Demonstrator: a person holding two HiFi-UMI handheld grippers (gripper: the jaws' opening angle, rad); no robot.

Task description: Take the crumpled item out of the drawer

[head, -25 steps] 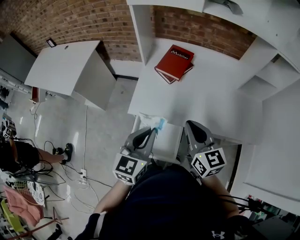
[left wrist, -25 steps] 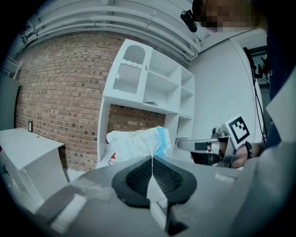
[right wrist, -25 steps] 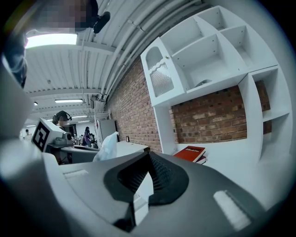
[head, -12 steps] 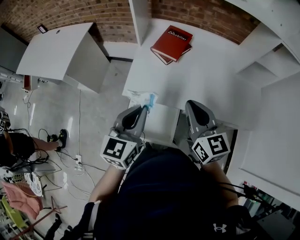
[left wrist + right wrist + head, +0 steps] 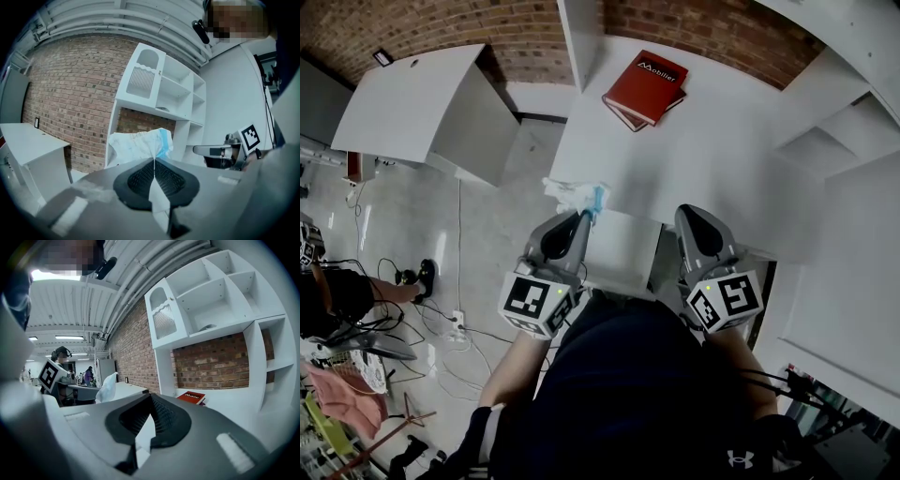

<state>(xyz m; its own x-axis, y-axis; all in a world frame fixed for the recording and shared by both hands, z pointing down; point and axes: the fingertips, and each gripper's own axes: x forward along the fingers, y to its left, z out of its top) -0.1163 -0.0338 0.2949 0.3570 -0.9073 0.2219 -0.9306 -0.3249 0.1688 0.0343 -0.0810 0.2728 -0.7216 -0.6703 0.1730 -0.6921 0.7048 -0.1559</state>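
**Left tool clamped on crumpled item, item above drawer**

Left tool [image 5: 583, 221] has its jaws together, pinching a fold of the crumpled item [image 5: 569, 195], which is white with a blue stripe. The item sticks out at 12 o'clock from the tool tip, over the table's [image 5: 712, 159] left edge and at about 11 o'clock from the open drawer [image 5: 623, 253]. Right tool [image 5: 694, 216] sits at 3 o'clock of the drawer, jaws together with nothing between them. A red book [image 5: 645, 86] lies at 12 o'clock on the table, well apart from both tools.

surface: white desk [image 5: 722, 159] | on it: two stacked red books [image 5: 645, 89]
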